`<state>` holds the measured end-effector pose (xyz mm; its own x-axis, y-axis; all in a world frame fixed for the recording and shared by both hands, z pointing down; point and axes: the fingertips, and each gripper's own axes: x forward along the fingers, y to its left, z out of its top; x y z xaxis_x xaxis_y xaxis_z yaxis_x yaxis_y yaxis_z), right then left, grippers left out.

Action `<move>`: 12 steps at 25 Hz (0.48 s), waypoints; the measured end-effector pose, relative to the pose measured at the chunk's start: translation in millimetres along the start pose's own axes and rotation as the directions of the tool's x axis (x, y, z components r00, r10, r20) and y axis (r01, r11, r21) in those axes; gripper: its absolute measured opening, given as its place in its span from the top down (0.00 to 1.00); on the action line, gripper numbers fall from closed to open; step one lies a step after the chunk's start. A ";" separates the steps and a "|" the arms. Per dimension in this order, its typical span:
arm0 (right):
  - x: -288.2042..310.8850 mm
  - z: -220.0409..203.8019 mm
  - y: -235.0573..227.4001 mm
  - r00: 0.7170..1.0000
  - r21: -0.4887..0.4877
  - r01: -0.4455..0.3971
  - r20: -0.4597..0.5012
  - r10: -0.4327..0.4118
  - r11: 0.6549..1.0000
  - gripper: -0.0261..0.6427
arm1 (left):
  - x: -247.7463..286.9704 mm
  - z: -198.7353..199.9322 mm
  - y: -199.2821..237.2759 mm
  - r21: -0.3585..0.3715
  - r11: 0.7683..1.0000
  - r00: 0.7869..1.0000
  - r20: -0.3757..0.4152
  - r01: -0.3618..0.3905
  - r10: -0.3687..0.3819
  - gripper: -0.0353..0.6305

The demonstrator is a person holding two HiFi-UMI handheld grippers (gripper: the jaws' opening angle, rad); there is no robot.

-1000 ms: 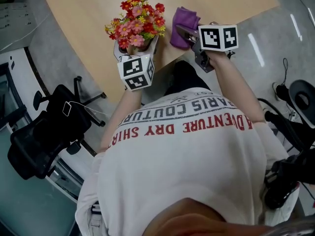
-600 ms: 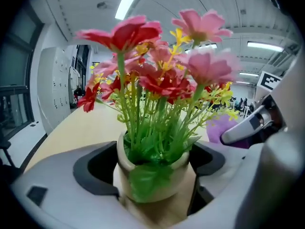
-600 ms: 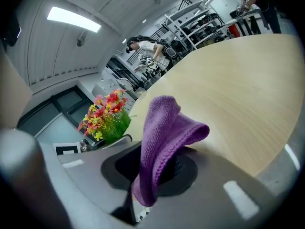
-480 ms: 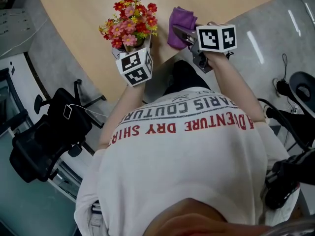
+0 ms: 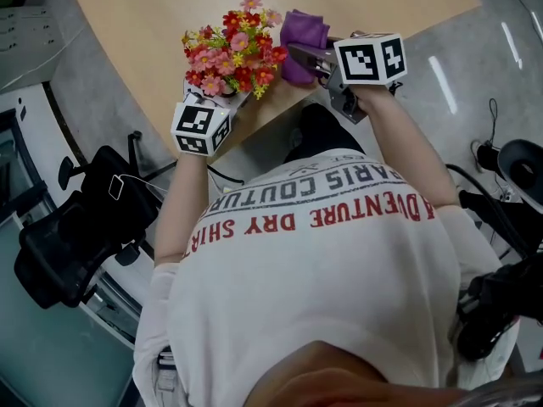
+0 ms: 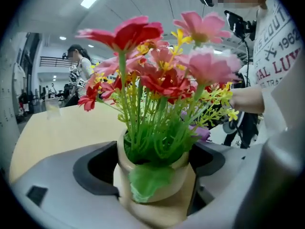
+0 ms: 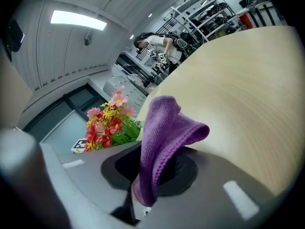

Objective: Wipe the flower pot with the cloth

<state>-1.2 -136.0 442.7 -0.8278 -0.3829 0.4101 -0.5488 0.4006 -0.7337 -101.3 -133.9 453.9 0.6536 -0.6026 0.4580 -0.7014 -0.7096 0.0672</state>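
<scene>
The beige flower pot [image 6: 178, 175] with red, pink and yellow flowers [image 5: 237, 45] sits between the jaws of my left gripper [image 6: 152, 161]. The jaws have just been closing slightly and both sides press on the pot. In the head view the left gripper [image 5: 212, 93] holds the pot tilted at the table's near edge, and the blooms hide most of it. My right gripper [image 5: 299, 55] is shut on a purple cloth [image 5: 301, 32], which stands up folded from the jaws [image 7: 164, 137], just right of the flowers [image 7: 107, 123].
The light wooden table [image 5: 170, 7] stretches away beyond the pot. A black office chair [image 5: 76, 236] stands on the floor at the left. Another person [image 6: 78, 68] stands far off in the room, and metal shelves [image 7: 209, 8] line the back.
The left gripper's cube has swung left and rolled, so the pot's flowers now lean right. The right gripper has shifted the cloth a little left and up, closer to the flowers.
</scene>
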 end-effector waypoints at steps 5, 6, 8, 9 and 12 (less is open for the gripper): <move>3.3 3.3 12.4 0.997 0.016 -0.072 -0.023 0.073 0.997 0.89 | -1.0 0.6 -10.8 0.069 0.989 0.990 -0.044 0.134 -0.131 0.25; 4.8 4.9 14.6 0.996 0.023 -0.085 -0.026 0.086 0.996 0.89 | -1.0 1.5 -11.7 0.074 0.986 0.988 -0.050 0.148 -0.144 0.25; 9.5 7.7 18.5 0.994 0.028 -0.103 -0.033 0.104 0.994 0.89 | -1.1 2.7 -11.9 0.078 0.984 0.986 -0.053 0.159 -0.156 0.25; 12.4 8.6 20.4 0.993 0.029 -0.110 -0.038 0.111 0.994 0.89 | -1.5 2.8 -11.3 0.077 0.984 0.986 -0.050 0.160 -0.156 0.25; 21.7 8.4 24.3 0.991 0.033 -0.123 -0.055 0.125 0.992 0.89 | -4.6 0.9 -9.3 0.074 0.985 0.988 -0.039 0.154 -0.152 0.25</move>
<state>-31.5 -141.6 429.1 -0.8951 -0.2835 0.3442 -0.4383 0.4171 -0.7962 -97.5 -124.8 450.3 0.7407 -0.4731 0.4770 -0.5693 -0.8190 0.0716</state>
